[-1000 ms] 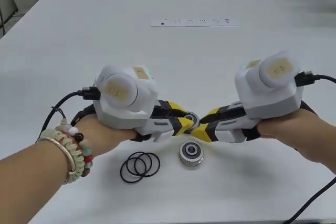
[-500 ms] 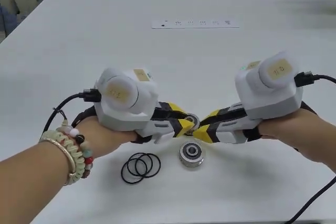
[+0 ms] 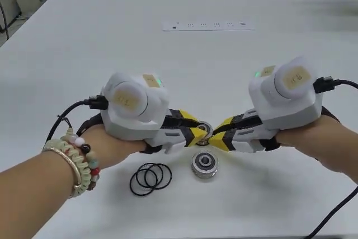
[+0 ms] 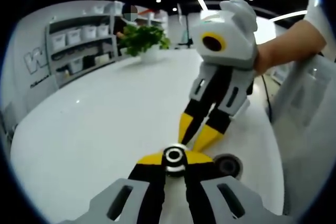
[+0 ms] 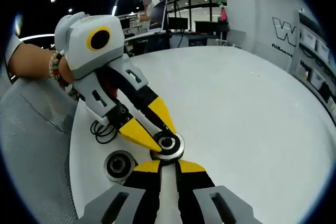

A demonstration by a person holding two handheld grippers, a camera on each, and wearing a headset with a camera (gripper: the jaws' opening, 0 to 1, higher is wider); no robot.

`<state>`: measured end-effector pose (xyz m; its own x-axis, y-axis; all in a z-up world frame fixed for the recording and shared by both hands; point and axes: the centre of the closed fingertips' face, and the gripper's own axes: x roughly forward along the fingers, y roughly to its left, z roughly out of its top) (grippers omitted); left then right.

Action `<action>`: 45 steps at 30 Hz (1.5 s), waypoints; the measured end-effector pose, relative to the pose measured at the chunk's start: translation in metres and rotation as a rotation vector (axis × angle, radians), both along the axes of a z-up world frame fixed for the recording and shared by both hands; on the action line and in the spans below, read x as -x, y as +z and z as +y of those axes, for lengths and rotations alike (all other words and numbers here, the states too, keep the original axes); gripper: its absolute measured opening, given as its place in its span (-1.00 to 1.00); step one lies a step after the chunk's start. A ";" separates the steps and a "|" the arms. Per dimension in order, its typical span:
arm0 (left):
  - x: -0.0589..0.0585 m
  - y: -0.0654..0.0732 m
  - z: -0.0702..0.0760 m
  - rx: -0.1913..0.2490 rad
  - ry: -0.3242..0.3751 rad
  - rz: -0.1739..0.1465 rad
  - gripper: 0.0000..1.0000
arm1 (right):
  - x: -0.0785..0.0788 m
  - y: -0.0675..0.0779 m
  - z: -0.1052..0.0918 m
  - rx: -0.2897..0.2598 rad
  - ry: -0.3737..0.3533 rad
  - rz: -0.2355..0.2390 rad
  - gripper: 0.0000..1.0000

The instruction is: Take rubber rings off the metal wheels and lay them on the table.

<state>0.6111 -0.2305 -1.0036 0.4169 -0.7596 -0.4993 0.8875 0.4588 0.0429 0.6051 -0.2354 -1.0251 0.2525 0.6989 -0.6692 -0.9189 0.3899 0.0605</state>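
Metal wheel (image 4: 174,156) is clamped between the left gripper (image 3: 197,132) jaws. Right gripper (image 5: 168,167) jaws are nearly closed, tips against the wheel's rim; cannot tell if they grip anything. Second wheel (image 3: 204,163) lies on the desk (image 3: 224,71) just below both jaw tips, three rubber rings (image 3: 150,176) beside it, under the left gripper

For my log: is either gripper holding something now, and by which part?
The left gripper clamps a metal wheel across its rim; whether the right gripper grips it cannot be told.
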 end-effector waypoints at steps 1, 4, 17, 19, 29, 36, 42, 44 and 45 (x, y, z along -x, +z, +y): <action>0.000 0.000 0.000 0.000 0.001 0.000 -0.72 | 0.000 0.000 0.000 0.000 0.000 0.000 -0.85; 0.000 0.000 0.000 0.001 0.005 0.002 -0.72 | 0.000 0.000 0.000 0.000 0.000 -0.003 -0.87; 0.000 0.000 0.002 -0.007 0.003 -0.002 -0.72 | -0.004 0.001 -0.002 -0.043 -0.169 0.127 -1.00; 0.000 0.000 0.003 -0.009 0.000 -0.004 -0.72 | -0.006 0.001 -0.003 -0.080 -0.219 0.179 -1.00; -0.001 0.000 0.005 -0.016 -0.005 -0.011 -0.73 | -0.010 0.023 -0.001 -0.333 -0.390 0.393 -1.00; -0.001 0.000 0.005 -0.023 -0.011 -0.012 -0.73 | -0.005 0.020 0.001 -0.303 -0.383 0.395 -1.00; -0.001 0.000 0.005 -0.023 -0.011 -0.015 -0.73 | -0.002 0.025 0.010 -0.302 -0.349 0.377 -1.00; -0.001 0.000 0.005 -0.022 -0.012 -0.014 -0.73 | -0.001 0.027 0.013 -0.306 -0.336 0.374 -1.00; -0.001 0.000 0.005 -0.022 -0.013 -0.015 -0.73 | 0.000 0.027 0.015 -0.306 -0.323 0.369 -1.00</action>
